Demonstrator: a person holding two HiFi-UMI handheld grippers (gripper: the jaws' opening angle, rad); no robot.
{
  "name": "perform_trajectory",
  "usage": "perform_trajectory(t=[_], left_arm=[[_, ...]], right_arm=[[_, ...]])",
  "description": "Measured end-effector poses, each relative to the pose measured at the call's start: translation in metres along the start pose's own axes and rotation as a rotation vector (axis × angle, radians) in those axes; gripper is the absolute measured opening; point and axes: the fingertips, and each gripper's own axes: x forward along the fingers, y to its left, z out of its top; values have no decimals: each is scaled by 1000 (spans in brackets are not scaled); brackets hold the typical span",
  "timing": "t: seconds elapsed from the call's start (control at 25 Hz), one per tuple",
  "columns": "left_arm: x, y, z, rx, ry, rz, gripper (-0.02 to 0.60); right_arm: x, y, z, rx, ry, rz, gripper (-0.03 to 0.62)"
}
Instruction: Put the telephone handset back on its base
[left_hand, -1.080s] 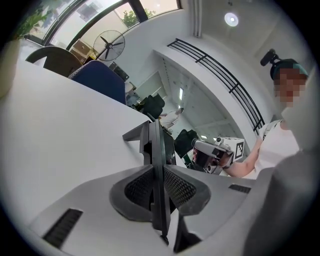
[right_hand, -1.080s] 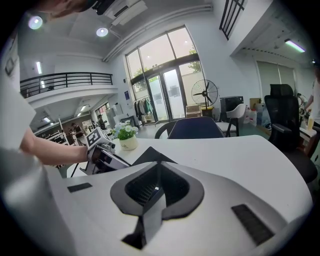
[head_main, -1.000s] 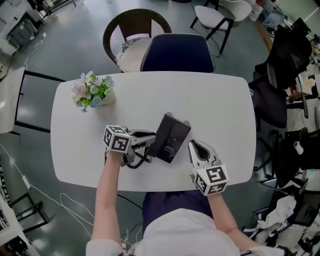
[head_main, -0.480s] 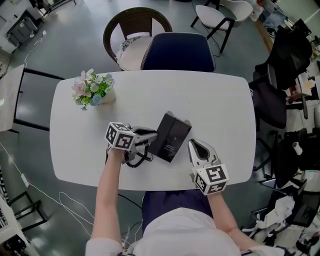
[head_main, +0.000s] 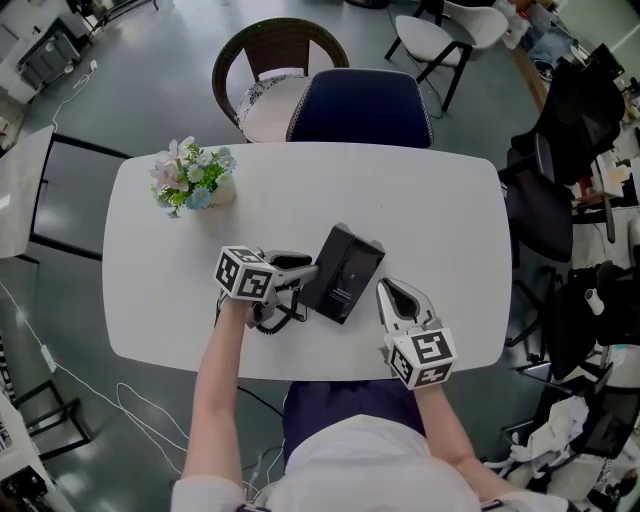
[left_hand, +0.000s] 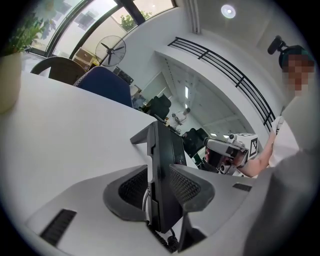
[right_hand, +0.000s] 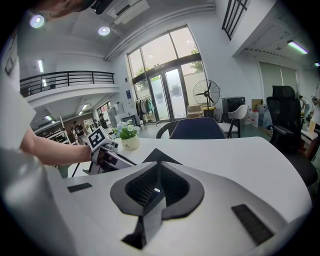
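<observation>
At the near right of the white table (head_main: 430, 210) lies the right gripper (head_main: 385, 288), its jaws clenched with nothing between them. To the left, the left gripper (head_main: 311, 271) reaches to the left side of the telephone. Its jaws are opening, and the black handset (left_hand: 160, 185) stands between them, with a small gap at one pad. The handset lies along the left side of the base (head_main: 352, 276), and the coiled cord (head_main: 270, 322) hangs near it. Farther left stands a flower pot (head_main: 190, 178), and a blue chair (head_main: 360, 105) is behind the table.
</observation>
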Motion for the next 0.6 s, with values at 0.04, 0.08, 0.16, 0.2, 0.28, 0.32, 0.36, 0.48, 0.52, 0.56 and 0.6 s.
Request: perform_trajectory(t=[0.04, 0.08, 0.16, 0.2, 0.28, 0.32, 0.36, 0.48, 0.52, 0.56, 0.6], left_arm=[[-3, 1, 2, -4, -15, 8, 162], [-8, 1, 5, -6, -29, 13, 182], [-18, -1, 12, 8, -55, 31, 190], [-24, -3, 16, 24, -71, 47, 190], [-37, -11, 26, 59, -126, 83, 190], [-44, -17, 32, 72, -167, 98, 190], [-50, -24, 37, 79, -209, 108, 190], [-65, -50, 45, 90, -324, 112, 190], [-69, -59, 46, 90, -359, 116, 190], [-74, -67, 46, 89, -392, 124, 190], [-78, -74, 45, 90, -421, 134, 190]], right_arm=[[0, 1, 1, -2, -4, 1, 41], [0, 2, 2, -4, -9, 3, 41], [0, 3, 4, -9, -18, 6, 41], [-1, 4, 5, -12, -23, 7, 41], [-1, 6, 8, -18, -33, 8, 41], [-1, 6, 10, -21, -38, 8, 41], [-1, 6, 13, -24, -44, 8, 41], [-2, 7, 20, -27, -63, 7, 41], [-3, 7, 22, -27, -71, 6, 41], [-4, 8, 25, -28, -80, 6, 41], [-5, 8, 28, -29, -88, 6, 41]])
